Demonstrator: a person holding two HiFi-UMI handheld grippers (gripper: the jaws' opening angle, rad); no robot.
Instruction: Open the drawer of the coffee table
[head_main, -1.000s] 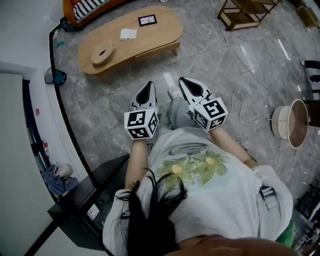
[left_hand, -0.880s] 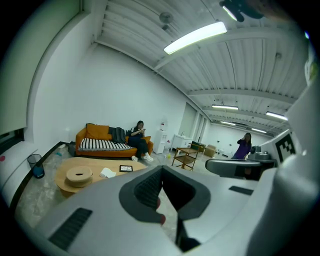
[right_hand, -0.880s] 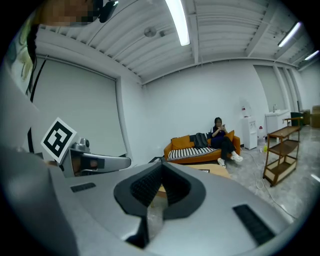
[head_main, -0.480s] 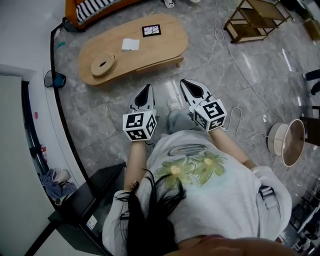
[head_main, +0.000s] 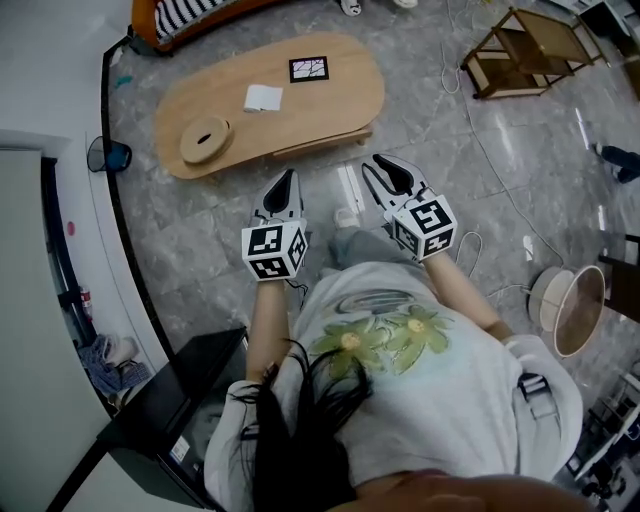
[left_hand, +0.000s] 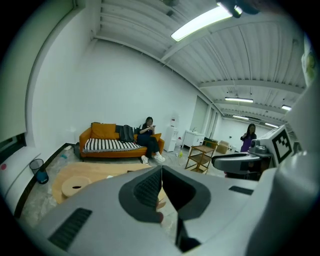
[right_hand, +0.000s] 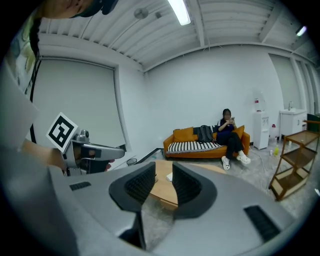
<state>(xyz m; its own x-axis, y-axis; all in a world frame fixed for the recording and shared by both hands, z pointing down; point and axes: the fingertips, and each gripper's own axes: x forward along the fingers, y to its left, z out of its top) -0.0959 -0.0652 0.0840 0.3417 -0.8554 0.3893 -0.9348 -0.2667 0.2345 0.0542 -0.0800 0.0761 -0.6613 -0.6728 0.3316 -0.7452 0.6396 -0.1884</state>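
Observation:
The oval wooden coffee table (head_main: 300, 110) stands on the grey floor ahead of me, its near side (head_main: 322, 142) facing me. On top lie a round wooden disc (head_main: 205, 138), a white paper (head_main: 263, 97) and a black marker card (head_main: 308, 69). My left gripper (head_main: 283, 182) hangs in the air just short of the table's near edge, shut and empty. To its right, my right gripper (head_main: 387, 168) is also short of the table; its jaws are opening with nothing between them. In the right gripper view the table (right_hand: 165, 192) shows through the gap of the right gripper (right_hand: 163, 181).
An orange sofa (right_hand: 197, 145) with a seated person is beyond the table. A wooden shelf cart (head_main: 520, 50) stands at the far right. A dark bin (head_main: 108, 155) is at the left wall, a black cabinet (head_main: 170, 400) at my left, a round white object (head_main: 560, 310) and a cable at the right.
Both grippers have moved forward toward the table, which now lies closer in the head view. The right gripper's jaws have parted; the left stays shut.

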